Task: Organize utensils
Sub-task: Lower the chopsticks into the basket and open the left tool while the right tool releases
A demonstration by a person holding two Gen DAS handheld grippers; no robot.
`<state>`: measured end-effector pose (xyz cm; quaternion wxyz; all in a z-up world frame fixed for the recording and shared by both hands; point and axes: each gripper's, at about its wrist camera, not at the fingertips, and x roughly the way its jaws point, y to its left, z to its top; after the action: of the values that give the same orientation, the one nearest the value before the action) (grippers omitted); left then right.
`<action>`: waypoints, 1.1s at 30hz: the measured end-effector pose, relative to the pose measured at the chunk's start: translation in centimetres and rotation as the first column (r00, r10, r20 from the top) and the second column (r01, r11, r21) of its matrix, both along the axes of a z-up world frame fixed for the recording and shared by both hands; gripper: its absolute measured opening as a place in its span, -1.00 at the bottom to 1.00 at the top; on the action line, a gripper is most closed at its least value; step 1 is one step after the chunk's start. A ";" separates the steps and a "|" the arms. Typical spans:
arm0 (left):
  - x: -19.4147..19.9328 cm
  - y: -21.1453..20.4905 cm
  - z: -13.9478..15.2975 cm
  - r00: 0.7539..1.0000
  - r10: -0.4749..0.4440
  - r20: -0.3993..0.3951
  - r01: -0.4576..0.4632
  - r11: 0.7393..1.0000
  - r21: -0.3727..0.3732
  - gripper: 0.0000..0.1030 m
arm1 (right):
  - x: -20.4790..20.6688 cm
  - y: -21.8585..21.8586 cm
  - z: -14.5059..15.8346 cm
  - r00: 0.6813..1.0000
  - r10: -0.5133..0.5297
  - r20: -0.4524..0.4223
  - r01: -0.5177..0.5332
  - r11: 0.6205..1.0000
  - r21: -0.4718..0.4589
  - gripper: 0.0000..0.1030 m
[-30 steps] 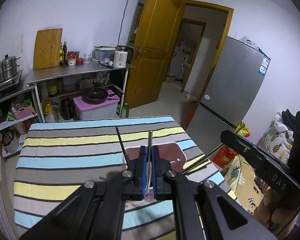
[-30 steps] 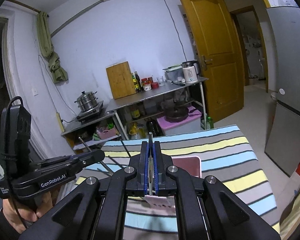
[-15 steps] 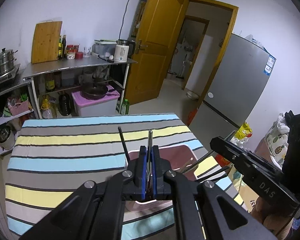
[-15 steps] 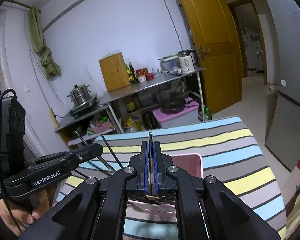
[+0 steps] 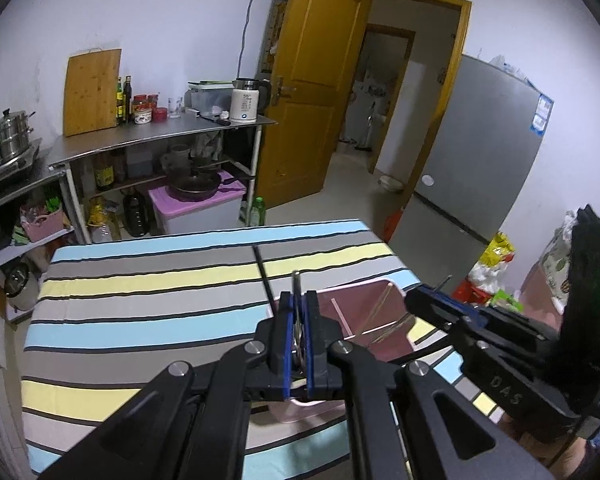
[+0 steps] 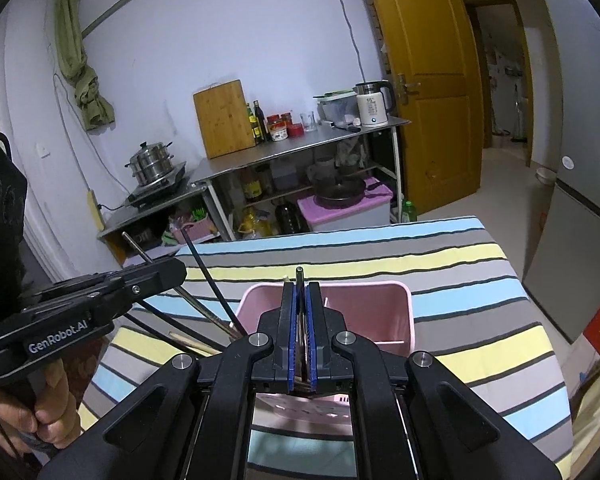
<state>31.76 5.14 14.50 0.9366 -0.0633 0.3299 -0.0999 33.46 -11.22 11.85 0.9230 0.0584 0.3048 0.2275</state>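
The left gripper has its fingers squeezed tight on a bunch of chopsticks. One dark stick pokes out toward 11 o'clock. The right gripper is squeezed tight too, on its own chopsticks, which point up to 12 o'clock.

Both grippers tip down at the pink basket. The basket sits on the striped table, near the edge close to the person. I think the sticks are held in a tight bunch so they all go in together and none slip out. Pointing them down at the basket should let them slide straight in.

In the left view, the right gripper sits at 3 o'clock, right over the basket's rim, and some light sticks already lean inside. In the right view, the left gripper is at 9 o'clock, and a hand holds its handle at 8 o'clock. Its sticks reach down toward the basket's left wall.

Compared with a second ago, both grippers are lower and closer to the basket, which looks bigger now. The fingers were shut then too. The sticks still stick up the same way from the fingers.
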 end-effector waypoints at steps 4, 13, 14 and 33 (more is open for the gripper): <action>0.1 0.1 0.0 1.000 0.006 -0.005 -0.006 1.000 0.003 -0.90 | 0.2 0.2 0.1 1.000 0.003 -0.002 -0.003 1.000 -0.014 -0.92; 0.2 -0.2 0.1 1.000 0.021 -0.018 -0.020 0.999 0.033 -0.90 | 0.5 0.4 0.2 1.000 0.013 -0.016 -0.014 0.999 -0.048 -0.92; 0.2 -0.2 0.0 1.000 0.022 -0.019 -0.021 0.999 0.035 -0.90 | 0.5 0.4 0.2 1.000 0.015 -0.018 -0.016 0.999 -0.049 -0.91; -5.4 1.0 1.8 0.998 0.049 0.029 -0.049 0.999 0.011 -0.67 | -3.8 -1.6 3.0 0.999 0.020 0.041 -0.019 1.000 -0.021 -0.77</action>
<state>26.38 6.10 16.30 0.9437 -0.0644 0.3154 -0.0758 29.68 -12.79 14.85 0.9273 0.0412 0.2888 0.2346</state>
